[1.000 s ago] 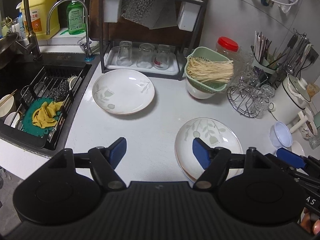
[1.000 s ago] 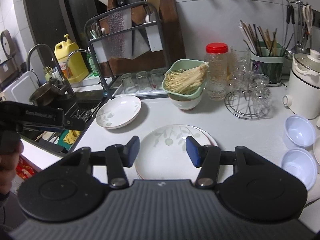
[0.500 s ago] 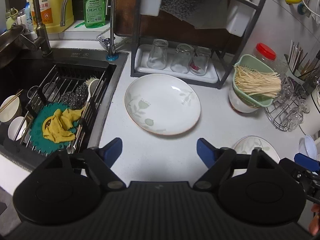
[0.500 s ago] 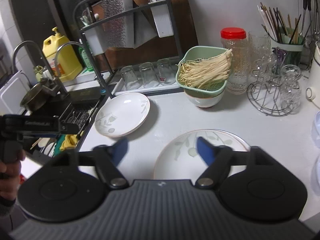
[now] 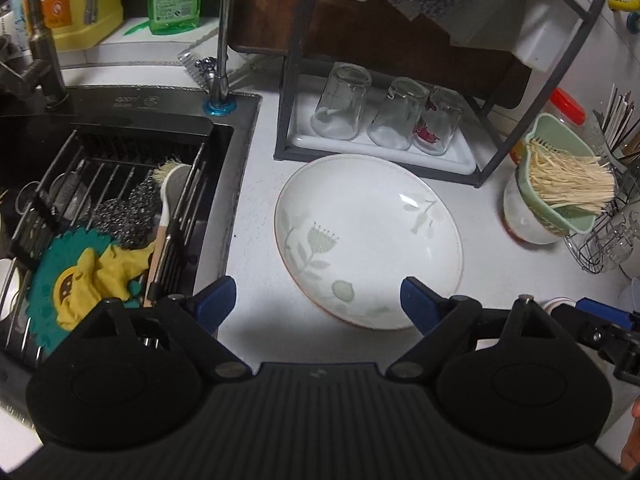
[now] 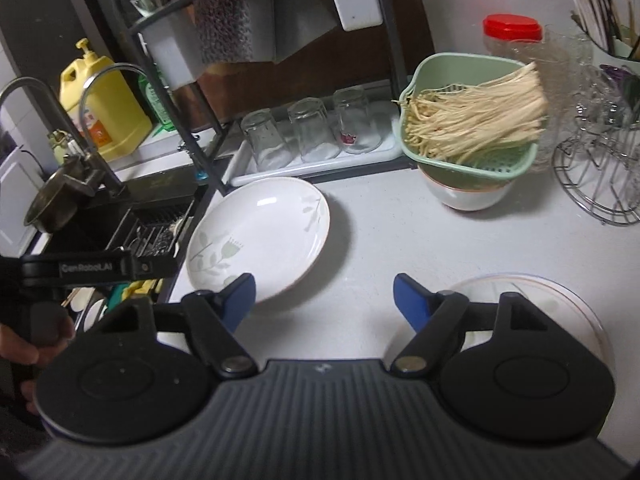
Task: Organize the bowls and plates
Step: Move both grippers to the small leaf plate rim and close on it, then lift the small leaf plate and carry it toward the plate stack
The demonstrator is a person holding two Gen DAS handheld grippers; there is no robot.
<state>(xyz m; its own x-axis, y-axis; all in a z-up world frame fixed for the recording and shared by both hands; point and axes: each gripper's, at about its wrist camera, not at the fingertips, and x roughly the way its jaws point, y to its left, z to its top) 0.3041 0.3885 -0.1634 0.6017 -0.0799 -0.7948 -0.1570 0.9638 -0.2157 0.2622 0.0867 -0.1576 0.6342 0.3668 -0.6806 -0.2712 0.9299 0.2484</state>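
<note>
I hover my left gripper (image 5: 314, 300), jaws wide and empty, over the plate (image 5: 370, 240) at centre frame; next I pinch its near rim. Right gripper (image 6: 320, 298) gapes empty too.

Both wrist views high over the counter (image 5: 256, 184), sharing the floral plate (image 5: 368, 240)

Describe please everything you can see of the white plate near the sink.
The white plate is round and shallow, looks like glazed ceramic, with pale green leaf and flower prints and a thin brownish rim. It lies flat and empty on the white counter, between the sink and the rack's glass tray. The open left gripper hovers at its near edge; contact is unclear.
</note>
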